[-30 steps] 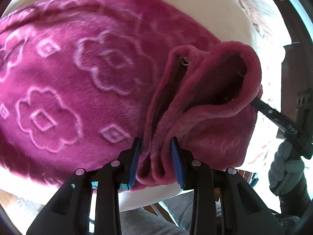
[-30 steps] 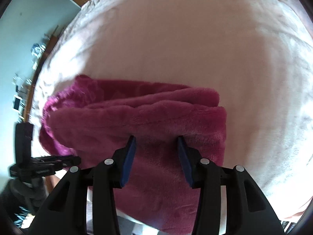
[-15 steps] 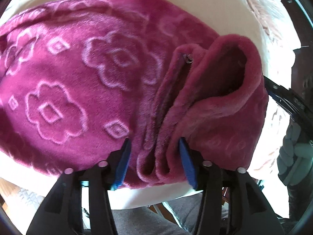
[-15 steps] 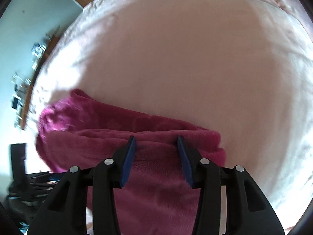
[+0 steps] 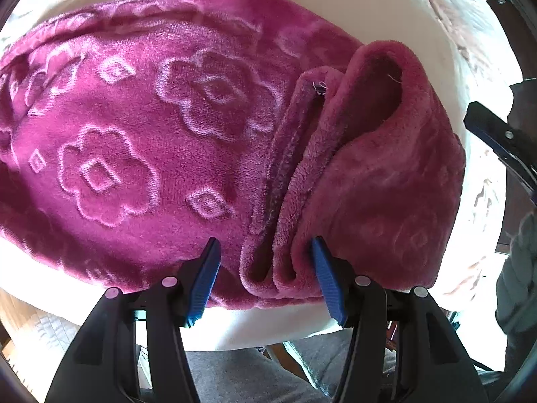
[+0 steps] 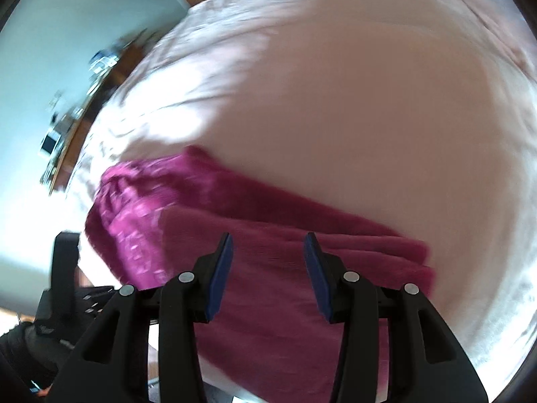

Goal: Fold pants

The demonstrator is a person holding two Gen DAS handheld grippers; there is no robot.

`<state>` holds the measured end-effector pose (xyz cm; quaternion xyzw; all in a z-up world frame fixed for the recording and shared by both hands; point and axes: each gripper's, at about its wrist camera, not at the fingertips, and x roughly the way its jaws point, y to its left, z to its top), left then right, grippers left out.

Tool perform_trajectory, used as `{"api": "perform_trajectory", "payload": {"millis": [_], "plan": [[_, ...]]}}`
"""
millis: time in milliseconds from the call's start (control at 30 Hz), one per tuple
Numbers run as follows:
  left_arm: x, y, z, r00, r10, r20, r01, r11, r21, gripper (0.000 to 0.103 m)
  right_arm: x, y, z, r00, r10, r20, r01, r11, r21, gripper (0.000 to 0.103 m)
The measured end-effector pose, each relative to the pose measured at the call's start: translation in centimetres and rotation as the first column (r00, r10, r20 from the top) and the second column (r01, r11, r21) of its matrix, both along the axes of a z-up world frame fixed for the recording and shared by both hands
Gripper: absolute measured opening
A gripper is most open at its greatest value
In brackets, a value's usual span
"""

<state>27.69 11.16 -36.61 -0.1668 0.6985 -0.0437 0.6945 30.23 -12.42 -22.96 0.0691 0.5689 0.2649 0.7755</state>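
Note:
Magenta fleece pants [image 5: 134, 134] with an embossed flower pattern lie folded on a pale bed sheet [image 5: 278, 325]. Their thick doubled edge [image 5: 288, 228] runs down between the blue pads of my left gripper [image 5: 265, 268]. This gripper is open; the left pad stands clear of the cloth and the right pad just brushes it. In the right wrist view my right gripper [image 6: 268, 262] hovers open above the plain side of the pants [image 6: 268, 319], with nothing pinched. The right tool's black body [image 5: 496, 141] shows at the left wrist view's right edge.
The sheet [image 6: 369, 117] stretches wide beyond the pants. A wooden shelf with small items [image 6: 77, 114] runs along a blue wall on the left. The bed's near edge and the person's grey-clad legs [image 5: 255, 372] lie below the left gripper. A gloved hand [image 6: 30, 342] holds the left tool.
My left gripper let go of the pants' doubled edge and its jaws spread wide. My right gripper drew back and rolled, so the pants slid lower in its view.

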Motion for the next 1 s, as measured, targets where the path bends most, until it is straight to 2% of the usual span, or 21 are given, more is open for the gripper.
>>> {"api": "perform_trajectory", "payload": {"millis": [100, 200, 433, 633, 800, 1000], "plan": [[-0.2, -0.1, -0.4, 1.000, 0.003, 0.003, -0.003, 1.000, -0.005, 0.057, -0.3, 2.8, -0.5, 0.998, 0.064, -0.005, -0.064, 0.998, -0.003, 0.046], [0.0, 0.5, -1.0, 1.000, 0.009, 0.003, -0.009, 1.000, -0.009, 0.058, 0.3, 5.7, -2.6, 0.994, 0.111, -0.021, -0.112, 0.992, -0.056, 0.046], [-0.9, 1.7, -1.9, 1.000, 0.012, 0.016, -0.012, 0.999, -0.031, 0.060, 2.2, 7.9, -6.9, 0.992, 0.108, -0.069, -0.118, 0.981, -0.157, 0.046], [-1.3, 2.8, -2.9, 0.999, -0.022, 0.023, 0.023, 0.998, -0.054, 0.061, 2.9, 8.7, -8.9, 0.993, 0.075, -0.086, -0.091, 0.976, -0.196, 0.046], [-1.3, 3.5, -3.3, 0.998, -0.060, 0.026, 0.062, 0.995, -0.082, 0.061, 2.7, 9.0, -8.4, 0.994, 0.065, -0.084, -0.083, 0.971, -0.224, 0.046], [-1.1, 4.3, -3.0, 0.996, -0.087, 0.034, 0.089, 0.991, -0.095, 0.061, 1.1, 8.6, -4.2, 0.998, 0.049, -0.028, -0.053, 0.981, -0.188, 0.046]]}}
